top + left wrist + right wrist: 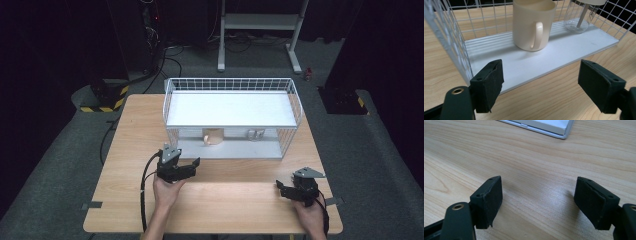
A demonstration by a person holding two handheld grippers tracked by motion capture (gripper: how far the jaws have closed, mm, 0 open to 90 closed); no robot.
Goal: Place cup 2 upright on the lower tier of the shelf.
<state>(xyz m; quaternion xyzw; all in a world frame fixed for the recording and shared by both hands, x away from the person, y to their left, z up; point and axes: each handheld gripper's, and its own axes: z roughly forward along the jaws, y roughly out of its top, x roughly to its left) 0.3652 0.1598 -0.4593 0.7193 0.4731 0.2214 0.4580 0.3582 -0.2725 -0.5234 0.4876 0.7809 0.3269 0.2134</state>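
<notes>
A cream mug (213,136) (532,25) stands on the lower board (564,50) of a white wire rack (230,85), its handle towards me. To its right on the same board is a clear glass (255,134) (579,20). My left gripper (182,159) (540,85) is open just in front of the board's edge, aimed at the mug, with nothing between its pads. My right gripper (286,186) (539,202) is open low over the bare wood near the table's front right, empty, with the rack's front corner (544,126) beyond it.
The rack has an upper white shelf (230,110) and wire sides that enclose the lower board on three sides. The wooden table (215,200) stretches between the two hands. A metal stand (260,22) and cables lie on the floor behind.
</notes>
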